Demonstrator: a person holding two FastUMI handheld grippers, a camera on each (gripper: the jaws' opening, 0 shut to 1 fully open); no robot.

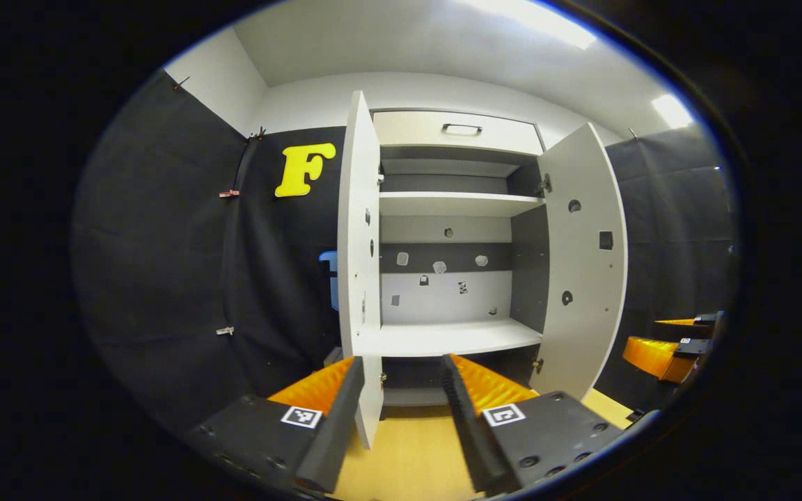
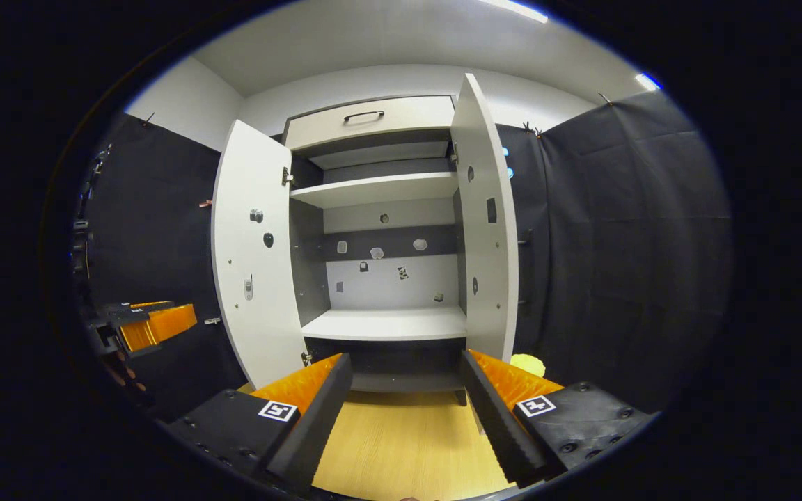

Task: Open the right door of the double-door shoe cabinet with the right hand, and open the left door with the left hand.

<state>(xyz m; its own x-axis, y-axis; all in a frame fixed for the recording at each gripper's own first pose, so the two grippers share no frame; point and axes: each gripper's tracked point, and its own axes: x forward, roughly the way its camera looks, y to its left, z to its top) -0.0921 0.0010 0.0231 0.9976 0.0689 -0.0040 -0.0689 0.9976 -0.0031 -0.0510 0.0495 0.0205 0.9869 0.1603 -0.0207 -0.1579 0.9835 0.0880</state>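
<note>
Both grippers stand released, jaws spread with nothing between them. In the left gripper view the left gripper frames the bottom edge of the left door, which passes between its fingers without either pressing on it; the right gripper shows off at the right margin. In the right gripper view the right gripper looks straight into the cabinet, with the right door rising just beyond its right finger and apart from it, and the left gripper shows far off at the left edge.

Judging from how things lie, both doors of the shoe cabinet are already swung wide, so what remains is drawing away cleanly: pull each gripper straight back along its fingers, jaws kept spread, so no finger catches a door edge and swings it shut again.

Each door is a tall panel, long axis upright, hinged at the cabinet's outer sides and swung out toward the cameras, inner faces turned toward each other. Bare shelves lie between them, and a drawer with a dark handle sits above. Wooden floor runs under the grippers.
</note>
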